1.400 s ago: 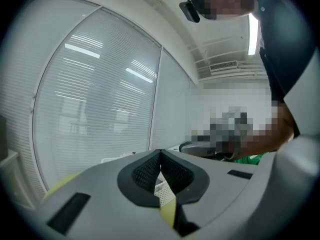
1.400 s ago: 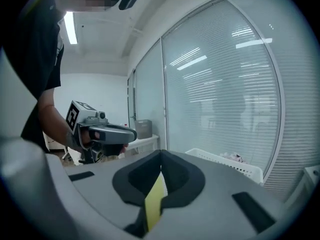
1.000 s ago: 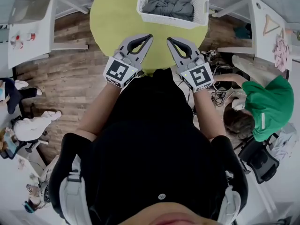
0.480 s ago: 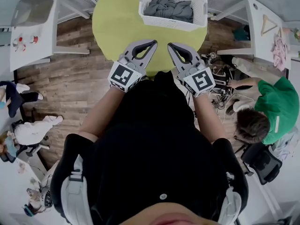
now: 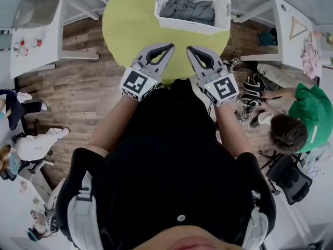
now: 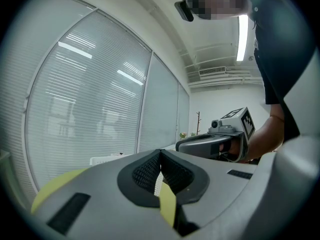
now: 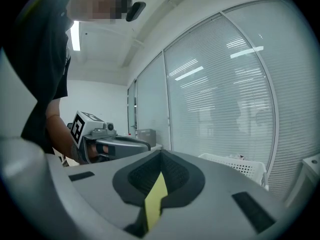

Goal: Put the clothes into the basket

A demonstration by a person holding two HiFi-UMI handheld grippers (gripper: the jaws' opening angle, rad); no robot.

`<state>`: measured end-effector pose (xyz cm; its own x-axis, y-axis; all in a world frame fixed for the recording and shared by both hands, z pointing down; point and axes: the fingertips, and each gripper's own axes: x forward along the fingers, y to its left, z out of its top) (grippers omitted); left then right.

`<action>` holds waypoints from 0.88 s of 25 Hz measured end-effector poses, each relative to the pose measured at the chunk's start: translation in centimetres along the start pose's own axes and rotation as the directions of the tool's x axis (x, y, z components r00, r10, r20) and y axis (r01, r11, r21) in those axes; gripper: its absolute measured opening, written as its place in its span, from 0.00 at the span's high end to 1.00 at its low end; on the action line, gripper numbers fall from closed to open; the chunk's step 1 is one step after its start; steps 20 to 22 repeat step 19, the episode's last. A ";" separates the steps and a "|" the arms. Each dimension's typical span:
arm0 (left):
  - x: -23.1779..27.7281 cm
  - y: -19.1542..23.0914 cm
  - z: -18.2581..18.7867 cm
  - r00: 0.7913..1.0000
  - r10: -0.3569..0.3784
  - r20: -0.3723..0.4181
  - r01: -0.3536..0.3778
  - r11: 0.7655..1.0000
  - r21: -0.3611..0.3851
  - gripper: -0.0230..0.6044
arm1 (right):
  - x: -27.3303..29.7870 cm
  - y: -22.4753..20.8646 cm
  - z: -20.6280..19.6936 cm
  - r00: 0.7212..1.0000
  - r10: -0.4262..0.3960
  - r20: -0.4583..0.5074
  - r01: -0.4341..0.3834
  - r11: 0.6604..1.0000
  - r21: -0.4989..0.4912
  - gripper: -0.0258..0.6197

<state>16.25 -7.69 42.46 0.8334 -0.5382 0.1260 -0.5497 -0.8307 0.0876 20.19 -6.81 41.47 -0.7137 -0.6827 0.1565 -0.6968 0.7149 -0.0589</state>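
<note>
A white slatted basket (image 5: 221, 9) stands at the far side of the round yellow-green table (image 5: 130, 20), with grey clothes (image 5: 188, 8) piled inside it. My left gripper (image 5: 170, 46) and right gripper (image 5: 188, 49) hover side by side over the table's near edge, tips angled toward each other, well short of the basket. Both are shut with nothing between the jaws. In the left gripper view the left gripper (image 6: 160, 151) is shut and the right gripper (image 6: 215, 141) shows beside it. The right gripper view shows the shut right gripper (image 7: 161, 153), the left gripper (image 7: 112, 143) and the basket (image 7: 235, 165).
A white side table (image 5: 36, 30) stands at the left. Another white table (image 5: 289, 14) at the right carries a hanger (image 5: 299, 27) and pink cloth (image 5: 314, 53). A person in a green shirt (image 5: 307, 113) crouches by cables (image 5: 244, 105) on the wooden floor.
Both grippers stay shut and nearly still over the table edge. The person in green has shifted to the right and lower.
</note>
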 end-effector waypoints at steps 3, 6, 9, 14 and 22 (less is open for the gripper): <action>0.0 0.2 0.1 1.000 -0.001 0.003 0.001 1.000 0.005 0.95 | 0.2 0.1 -0.3 1.000 0.000 -0.021 0.000 1.000 -0.021 0.92; 0.2 0.5 0.1 1.000 -0.002 0.001 0.002 1.000 0.008 0.95 | 0.5 0.0 -0.1 1.000 0.002 -0.015 -0.003 0.999 -0.033 0.92; 0.1 0.8 -0.2 1.000 0.000 -0.017 0.001 1.000 0.010 0.95 | 0.8 0.1 -0.2 1.000 0.004 -0.017 -0.005 0.999 -0.038 0.92; 0.0 1.0 -0.5 0.999 -0.004 -0.032 0.004 1.000 0.009 0.95 | 0.9 -0.1 -0.3 1.000 0.009 -0.024 -0.010 0.999 -0.044 0.92; -0.2 1.0 -0.3 1.000 0.000 -0.029 0.001 1.000 0.009 0.95 | 1.0 0.2 -0.2 1.000 0.018 -0.024 -0.019 0.999 -0.044 0.92</action>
